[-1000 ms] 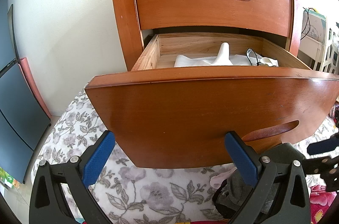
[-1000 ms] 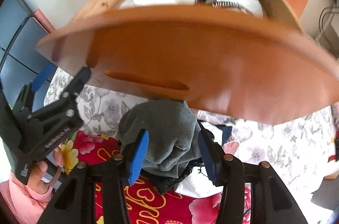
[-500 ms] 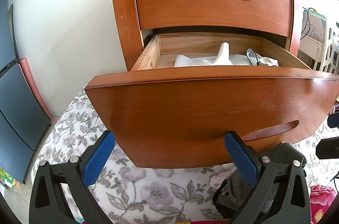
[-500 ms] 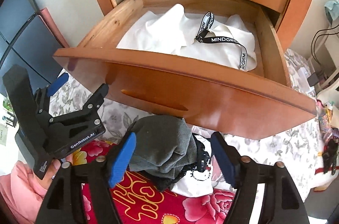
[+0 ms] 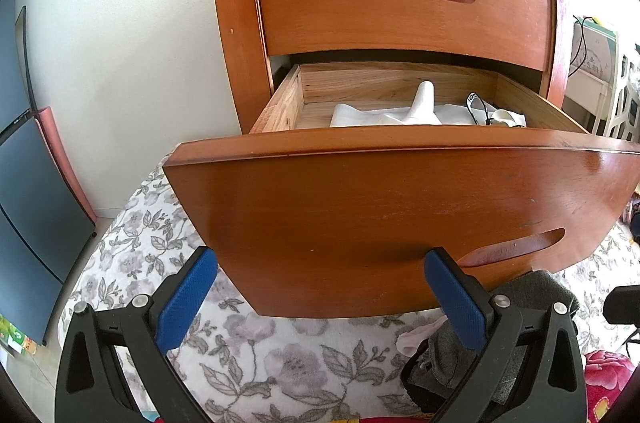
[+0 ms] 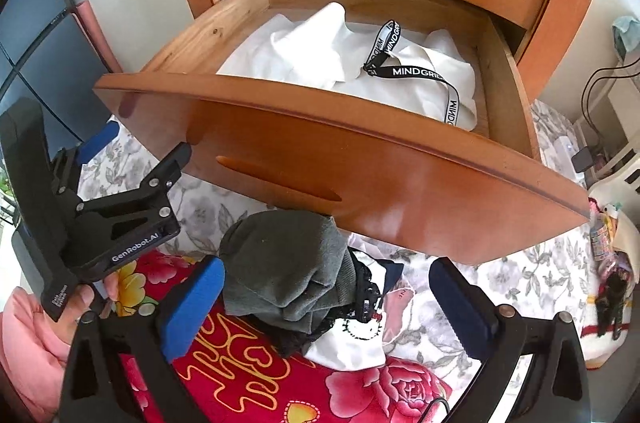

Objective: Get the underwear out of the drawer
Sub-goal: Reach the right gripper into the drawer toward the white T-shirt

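Overhead, the right wrist view shows the whole open drawer (image 6: 400,179): white cloth (image 6: 320,63) and a black lettered strap (image 6: 420,72); the left view glimpses only its top. Right hand-held gripper (image 6: 326,303), jaws just opened wide, brackets the grey underwear (image 6: 280,271) without touching; long axis runs 11 to 5. Left hand-held gripper (image 5: 320,295) open, empty. Floral quilt (image 5: 280,363), red blanket (image 6: 360,387) at 6.

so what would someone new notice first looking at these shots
The pulled-out lower drawer of the orange-brown dresser, with a white garment and a black lettered strap lying inside. Next, the pile of clothes below its front, topped by a grey garment, on the floral bedding. The right gripper hangs open over that pile, nothing pinched; its jaws have just been opening.
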